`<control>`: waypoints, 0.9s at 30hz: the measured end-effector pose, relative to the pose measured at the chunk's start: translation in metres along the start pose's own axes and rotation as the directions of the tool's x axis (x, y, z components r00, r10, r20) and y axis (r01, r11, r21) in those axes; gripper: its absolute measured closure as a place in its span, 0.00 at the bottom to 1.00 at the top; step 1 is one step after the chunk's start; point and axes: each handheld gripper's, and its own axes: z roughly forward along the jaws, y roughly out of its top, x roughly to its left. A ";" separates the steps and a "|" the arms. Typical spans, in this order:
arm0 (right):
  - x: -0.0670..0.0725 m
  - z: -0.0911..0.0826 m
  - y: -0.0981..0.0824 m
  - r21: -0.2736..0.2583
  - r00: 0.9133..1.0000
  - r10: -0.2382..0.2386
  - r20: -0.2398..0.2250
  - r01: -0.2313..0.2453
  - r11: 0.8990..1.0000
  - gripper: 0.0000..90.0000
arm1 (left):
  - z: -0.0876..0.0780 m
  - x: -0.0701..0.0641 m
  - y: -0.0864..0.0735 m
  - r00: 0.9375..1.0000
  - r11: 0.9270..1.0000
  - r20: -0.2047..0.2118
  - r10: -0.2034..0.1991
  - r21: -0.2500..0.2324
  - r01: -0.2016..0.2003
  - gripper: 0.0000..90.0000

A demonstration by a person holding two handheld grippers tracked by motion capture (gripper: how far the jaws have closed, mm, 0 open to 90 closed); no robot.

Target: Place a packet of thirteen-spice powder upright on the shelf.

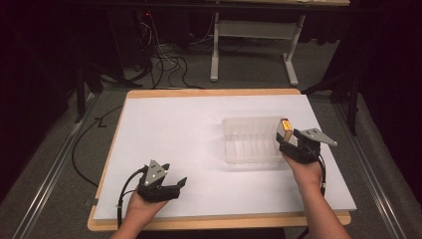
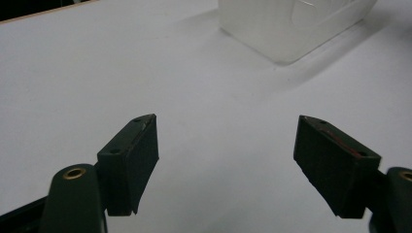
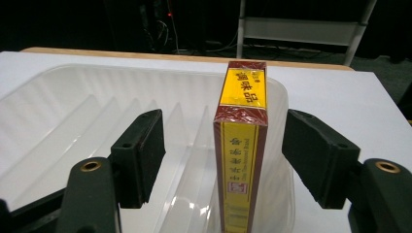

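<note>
A slim red and yellow box [image 1: 285, 127] stands upright on its narrow end in the right end of a clear ribbed plastic tray [image 1: 234, 122]. My right gripper [image 1: 287, 144] is at the tray's near right corner. In the right gripper view the box [image 3: 241, 136] stands between the two pads with a gap on each side, so this gripper [image 3: 221, 131] is open and nothing presses on the box. My left gripper [image 1: 178, 185] rests low near the table's front left, pointing right toward the tray. Its jaws are apart over bare white sheet [image 2: 228, 145], holding nothing.
A white sheet [image 1: 174, 134] covers the wooden table [image 1: 214, 92]. The tray's corner [image 2: 286, 34] lies beyond the left gripper. Behind the table are a white-legged desk frame [image 1: 215, 55] and loose cables [image 1: 169, 64] on the dark floor.
</note>
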 end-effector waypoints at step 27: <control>0.065 -0.067 -0.026 -0.034 0.971 -0.103 -0.214 0.098 0.995 0.26 | -0.001 -0.015 -0.005 0.998 0.999 0.047 -0.041 0.023 0.040 0.27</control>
